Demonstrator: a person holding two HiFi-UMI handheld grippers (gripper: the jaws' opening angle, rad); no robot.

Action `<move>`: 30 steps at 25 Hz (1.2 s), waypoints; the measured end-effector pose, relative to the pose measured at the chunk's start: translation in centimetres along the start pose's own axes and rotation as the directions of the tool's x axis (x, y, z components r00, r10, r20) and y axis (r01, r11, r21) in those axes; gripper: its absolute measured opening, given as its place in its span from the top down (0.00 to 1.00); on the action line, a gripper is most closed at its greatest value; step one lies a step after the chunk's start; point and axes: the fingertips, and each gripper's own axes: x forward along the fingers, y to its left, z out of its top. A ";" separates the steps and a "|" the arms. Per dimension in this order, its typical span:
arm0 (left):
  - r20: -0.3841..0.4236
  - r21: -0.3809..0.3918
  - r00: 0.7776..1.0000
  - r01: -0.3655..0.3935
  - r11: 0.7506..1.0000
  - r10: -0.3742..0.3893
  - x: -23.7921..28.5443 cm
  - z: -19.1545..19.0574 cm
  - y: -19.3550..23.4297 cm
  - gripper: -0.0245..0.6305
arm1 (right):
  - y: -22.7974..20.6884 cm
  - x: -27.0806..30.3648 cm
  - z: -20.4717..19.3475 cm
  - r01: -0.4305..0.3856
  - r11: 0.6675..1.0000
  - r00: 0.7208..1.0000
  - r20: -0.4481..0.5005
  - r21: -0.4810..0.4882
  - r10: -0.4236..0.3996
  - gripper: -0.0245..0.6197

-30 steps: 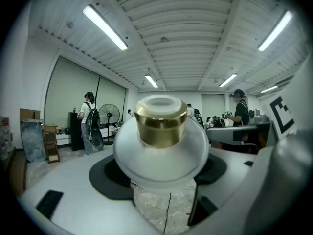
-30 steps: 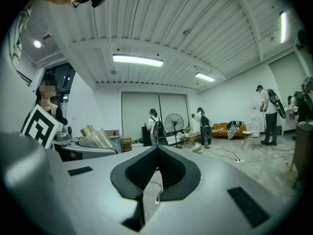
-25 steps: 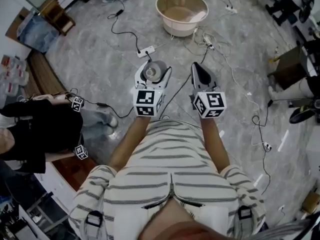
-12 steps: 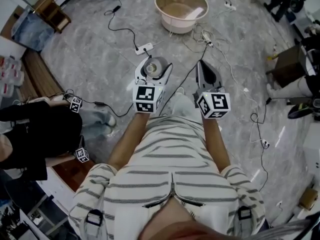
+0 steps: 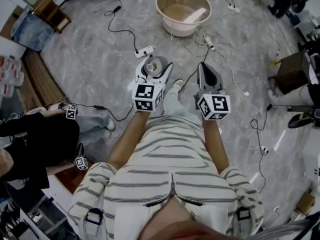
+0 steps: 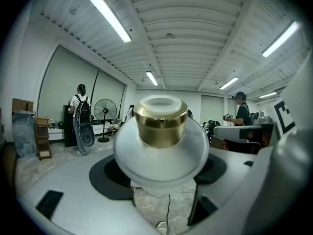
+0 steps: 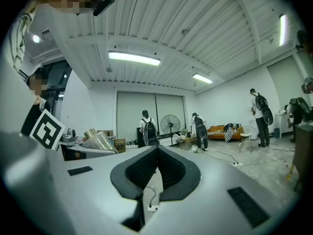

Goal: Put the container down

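Note:
A round whitish container [image 6: 161, 151] with a gold neck band and a white rim is held between the dark pads of my left gripper [image 6: 162, 177], its mouth pointing away from the camera. In the head view the container [image 5: 152, 67] sits in the left gripper [image 5: 153, 72], held at waist height over the marble floor. The right gripper [image 5: 206, 73] hangs beside it, to the right. In the right gripper view that gripper [image 7: 157, 169] has its pads pressed together with nothing between them.
A beige basin [image 5: 166, 4] stands on the floor ahead, with a white power strip [image 5: 145, 49] and trailing cables [image 5: 122, 30] near it. A person in black [image 5: 35, 139] with marker cubes is at the left. A brown box [image 5: 290, 69] stands at the right. My shoe [image 5: 177, 84] shows between the grippers.
Both grippers have kept their hold and spacing and drifted slightly forward. My shoe has stepped into view between them. The person at the left has shifted a little.

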 end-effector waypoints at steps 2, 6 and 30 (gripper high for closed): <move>0.003 0.006 1.000 -0.005 1.000 0.005 1.5 0.5 0.4 0.46 | -1.2 1.4 0.2 0.003 1.000 1.000 0.003 0.009 -0.003 0.95; -0.009 0.017 1.000 -0.012 1.000 0.012 5.1 1.0 1.3 0.46 | -3.7 4.9 0.4 -0.007 1.000 1.000 0.003 0.020 0.007 0.95; -0.047 -0.069 0.997 -0.065 0.996 0.061 35.8 6.0 9.5 0.46 | -23.7 31.6 1.0 -0.088 0.992 0.993 -0.072 0.092 0.095 0.95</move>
